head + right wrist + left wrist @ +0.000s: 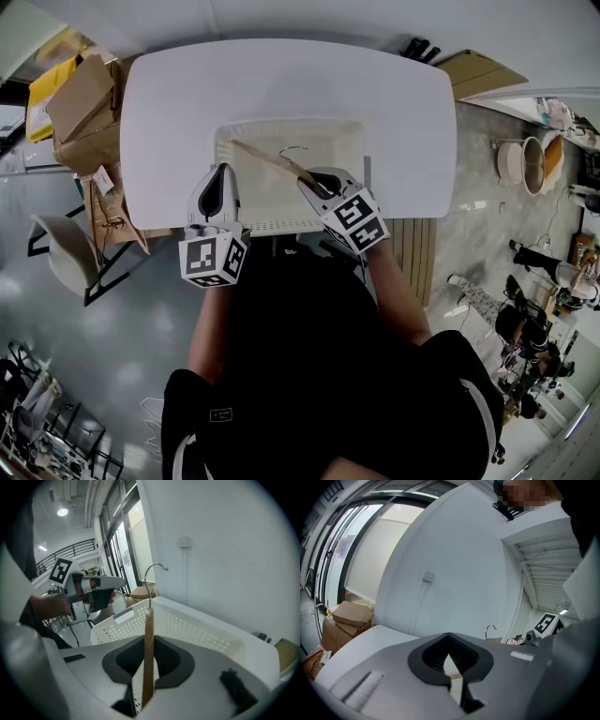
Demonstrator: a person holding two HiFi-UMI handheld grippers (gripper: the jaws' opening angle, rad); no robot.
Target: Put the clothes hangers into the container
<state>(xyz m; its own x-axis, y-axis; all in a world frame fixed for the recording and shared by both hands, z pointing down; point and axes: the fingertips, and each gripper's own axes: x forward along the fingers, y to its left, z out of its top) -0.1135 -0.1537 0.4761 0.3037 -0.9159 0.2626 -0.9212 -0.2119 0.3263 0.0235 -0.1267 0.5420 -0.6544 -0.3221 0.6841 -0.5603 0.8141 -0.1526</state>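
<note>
1. Head view: the person is holding both claws out over the near edge of a white table (169, 94). The left claw (222, 172) is pointing nearly level at the left rim of the basket (291, 125). The right claw (314, 186) is tilting down over the basket and gripping the hanger (272, 161). The basket is white and perforated and is sitting on the table in front of the person. The hanger is a wooden bar with a thin wire hook, hanging slantwise above the basket's floor. Boxes (80, 103) are standing to the table's left.

2. Left gripper view: the left claw (452, 670) is showing a narrow gap with nothing in it. It is facing a white wall (440, 550). The hanger's hook (490, 630) is peeking up on the right.

3. Right gripper view: the right claw (147, 667) is pinching the hanger (148, 639) edge-on, hook upward, with the basket (197, 630) below it. A hand (49, 605) is holding the left claw (96, 592) beyond.
</note>
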